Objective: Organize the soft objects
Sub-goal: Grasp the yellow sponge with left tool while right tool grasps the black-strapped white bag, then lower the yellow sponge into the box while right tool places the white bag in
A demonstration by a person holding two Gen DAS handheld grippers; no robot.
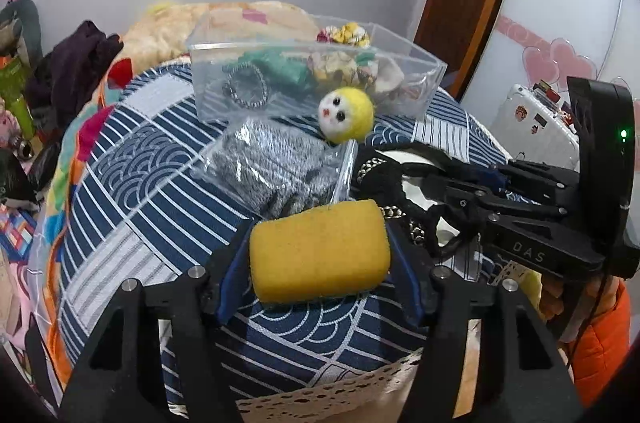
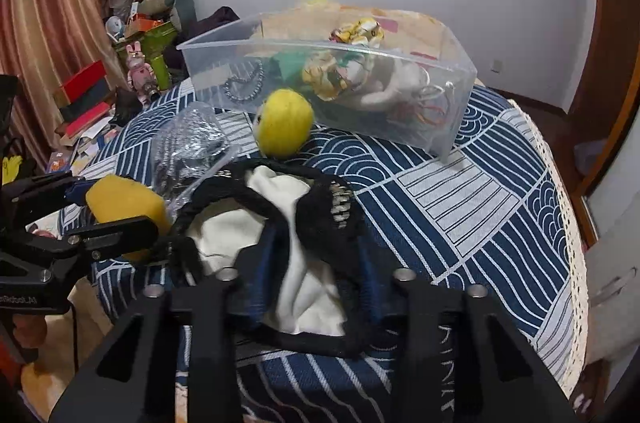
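My left gripper is shut on a yellow sponge, held just above the blue patterned tablecloth; the sponge also shows in the right wrist view. My right gripper is shut on a black-and-white cloth pouch with a metal chain, seen too in the left wrist view. A yellow felt doll head lies in front of a clear plastic box holding several fabric items. A clear bag of grey fabric lies beside the pouch.
The table's lace edge runs down the right side. A white suitcase stands right of the table. Clutter of boxes and toys fills the left. A bed with blankets lies behind the box.
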